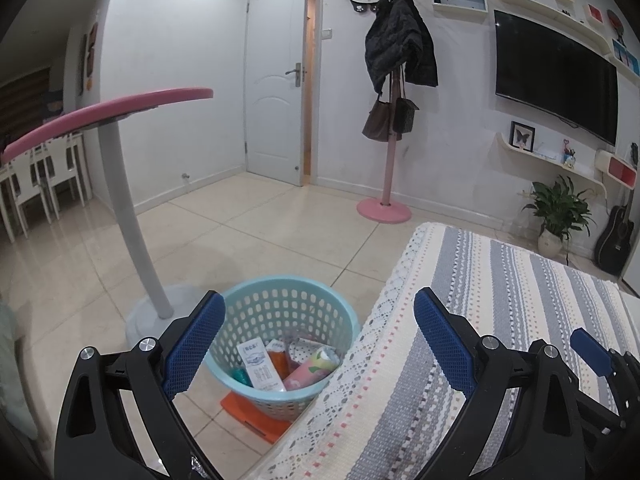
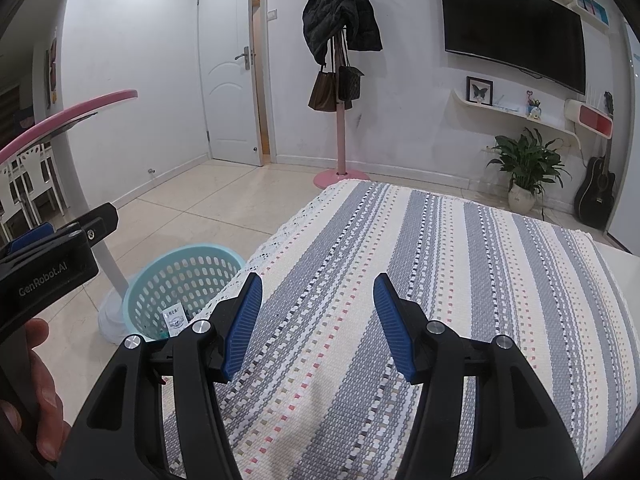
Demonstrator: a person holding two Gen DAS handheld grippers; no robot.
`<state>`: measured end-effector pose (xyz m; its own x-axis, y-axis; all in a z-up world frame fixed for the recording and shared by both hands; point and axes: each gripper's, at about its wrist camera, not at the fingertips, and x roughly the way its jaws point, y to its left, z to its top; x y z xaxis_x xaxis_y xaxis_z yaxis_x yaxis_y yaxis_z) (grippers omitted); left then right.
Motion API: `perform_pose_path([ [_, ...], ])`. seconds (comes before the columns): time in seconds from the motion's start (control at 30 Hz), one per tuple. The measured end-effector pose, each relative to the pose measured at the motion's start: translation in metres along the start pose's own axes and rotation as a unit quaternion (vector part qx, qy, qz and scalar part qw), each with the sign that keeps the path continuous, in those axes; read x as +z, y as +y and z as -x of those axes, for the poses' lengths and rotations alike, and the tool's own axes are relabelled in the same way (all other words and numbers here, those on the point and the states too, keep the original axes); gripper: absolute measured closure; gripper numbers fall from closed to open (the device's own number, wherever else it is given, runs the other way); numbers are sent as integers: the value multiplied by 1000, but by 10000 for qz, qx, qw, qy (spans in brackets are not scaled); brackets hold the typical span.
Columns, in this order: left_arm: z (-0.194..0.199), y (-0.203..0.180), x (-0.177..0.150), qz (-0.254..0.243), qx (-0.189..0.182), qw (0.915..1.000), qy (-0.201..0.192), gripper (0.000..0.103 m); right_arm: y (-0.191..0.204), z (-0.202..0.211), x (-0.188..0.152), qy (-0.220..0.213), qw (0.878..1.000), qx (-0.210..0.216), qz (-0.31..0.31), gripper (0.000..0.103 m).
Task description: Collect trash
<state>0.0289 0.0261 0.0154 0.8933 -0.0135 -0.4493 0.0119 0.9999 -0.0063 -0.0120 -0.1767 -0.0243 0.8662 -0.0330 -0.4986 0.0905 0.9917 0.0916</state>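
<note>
The trash sits in the light blue basket (image 1: pixel 285 336) on the floor, just beside the corner of the table and below my left gripper (image 1: pixel 320 344). Inside I count at least 4 pieces: a white carton (image 1: pixel 261 367) standing on end, an orange packet (image 1: pixel 279 358), a pink tube-shaped pack (image 1: pixel 314 369) leaning against the wall, and a small teal thing (image 1: pixel 240 375) low down that I cannot identify. They look like empty packaging, so I judge them light, thin-walled and easy to crush; the carton should stay stiff enough to pinch across its flat faces, while the pink pack looks glossy and may slip unless I take it near an end. The basket itself is perforated plastic, light, with a rim that would give a firm hold. It rests partly on an orange flat object (image 1: pixel 256 414).

Both grippers are released and carry nothing: my left one has its jaws spread wide over the basket, and my right gripper (image 2: pixel 318 328) hangs with its jaws apart over the striped tablecloth (image 2: pixel 420 280), where I see no trash.

Beyond are pale floor tiles (image 1: pixel 256 232), a pink-topped stand (image 1: pixel 116 160) near the basket, a coat rack (image 1: pixel 390 120), a white door (image 1: pixel 276 80), a wall TV (image 2: pixel 512 28), a potted plant (image 2: pixel 526 164) and a guitar (image 2: pixel 596 192).
</note>
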Motion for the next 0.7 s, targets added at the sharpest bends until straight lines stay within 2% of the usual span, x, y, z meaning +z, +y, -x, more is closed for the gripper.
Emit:
perform_pose_path([
  [0.43, -1, 0, 1, -44, -19, 10000, 51, 10, 0, 0, -1, 6, 10000, 13, -5, 49],
  [0.6, -6, -3, 3, -147, 293, 9994, 130, 9, -1, 1, -2, -1, 10000, -12, -20, 49],
  [0.7, -6, -5, 2, -230, 336, 9990, 158, 9, -3, 0, -1, 3, 10000, -15, -41, 49],
])
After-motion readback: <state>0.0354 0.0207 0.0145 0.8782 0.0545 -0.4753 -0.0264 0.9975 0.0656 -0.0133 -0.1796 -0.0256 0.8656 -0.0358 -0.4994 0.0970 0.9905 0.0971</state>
